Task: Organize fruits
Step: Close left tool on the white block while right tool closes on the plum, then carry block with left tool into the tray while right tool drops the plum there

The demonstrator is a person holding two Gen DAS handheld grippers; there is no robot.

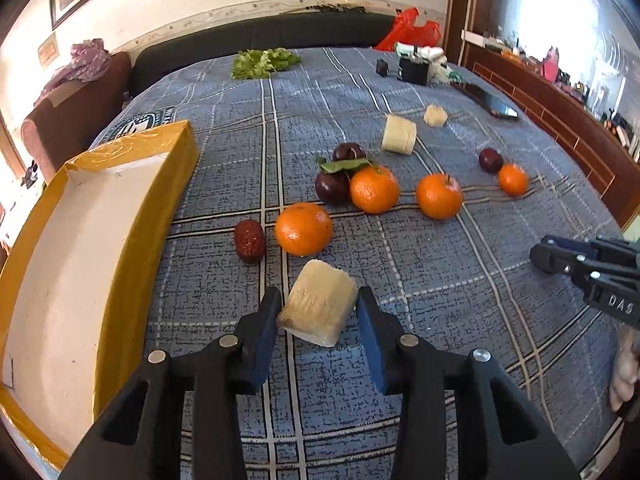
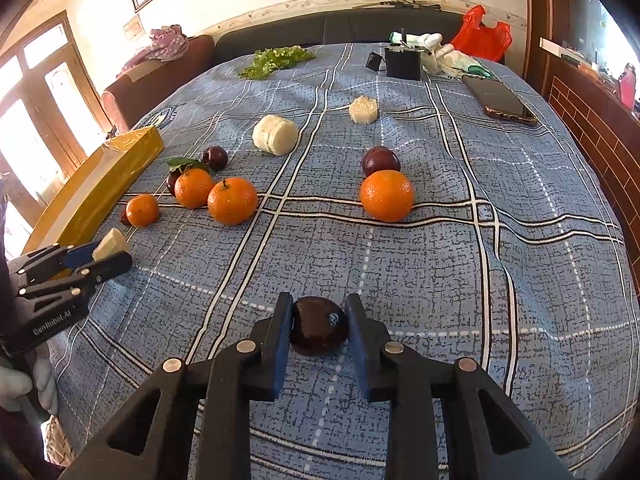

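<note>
Left gripper (image 1: 318, 312): jaws closed against a pale cream cut cylinder chunk (image 1: 320, 304), low over the blue plaid bedspread (image 1: 440, 340), next to the yellow-taped white cardboard box (image 1: 80, 260). Right gripper (image 2: 318, 322): jaws clamped on a dark purple round plum (image 2: 318, 326) near the bed's front edge. Beyond: dark red oval fruit (image 1: 249, 241), four oranges, nearest (image 1: 304, 229). Further: three more plums, two more cream chunks. Far end: green lettuce (image 1: 262, 62), black phone (image 2: 500, 100).

Phone (image 2: 500, 100), black box (image 2: 403, 63), red bag (image 2: 482, 36), lettuce (image 2: 280, 60) at blanket's (image 2: 520, 280) far end.
</note>
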